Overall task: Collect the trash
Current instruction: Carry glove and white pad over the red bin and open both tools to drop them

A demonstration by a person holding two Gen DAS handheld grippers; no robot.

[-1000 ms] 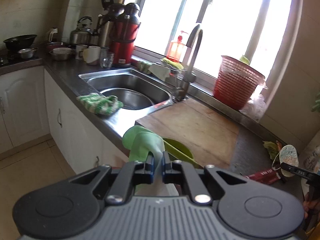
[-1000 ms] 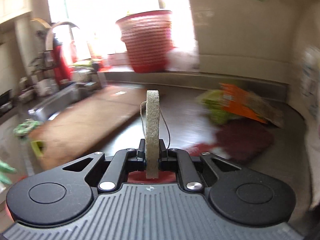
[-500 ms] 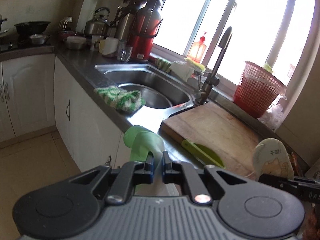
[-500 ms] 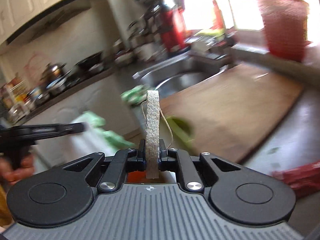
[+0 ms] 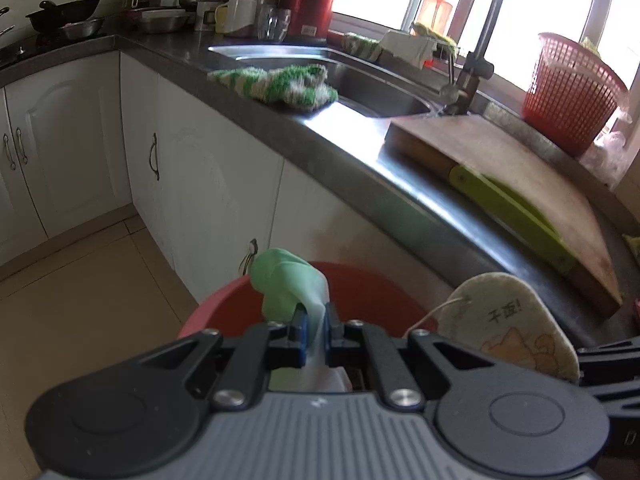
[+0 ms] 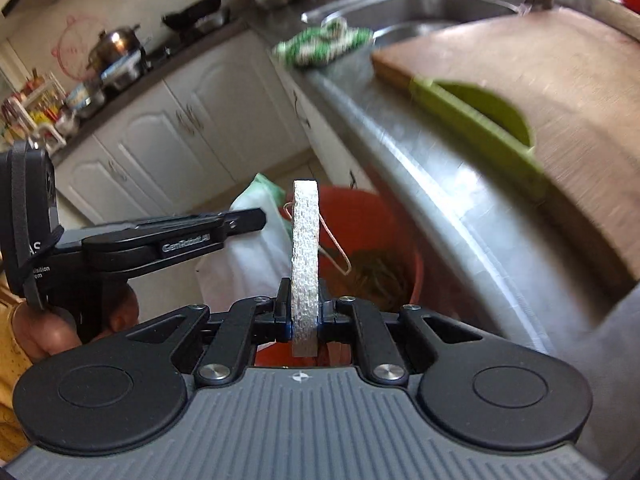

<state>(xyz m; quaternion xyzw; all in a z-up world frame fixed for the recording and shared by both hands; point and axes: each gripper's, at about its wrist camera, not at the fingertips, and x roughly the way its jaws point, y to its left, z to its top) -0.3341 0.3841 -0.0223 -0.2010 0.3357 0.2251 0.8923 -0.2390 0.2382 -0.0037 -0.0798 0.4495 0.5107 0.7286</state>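
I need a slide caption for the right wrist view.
Right gripper holds a sponge pad above the red bin.

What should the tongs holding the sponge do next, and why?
Probably open over the bucket. The right tongs pinch the sponge on its edge, right above the red bucket that already holds scraps, so letting go should drop it in. The left tongs hold a green bag there too.
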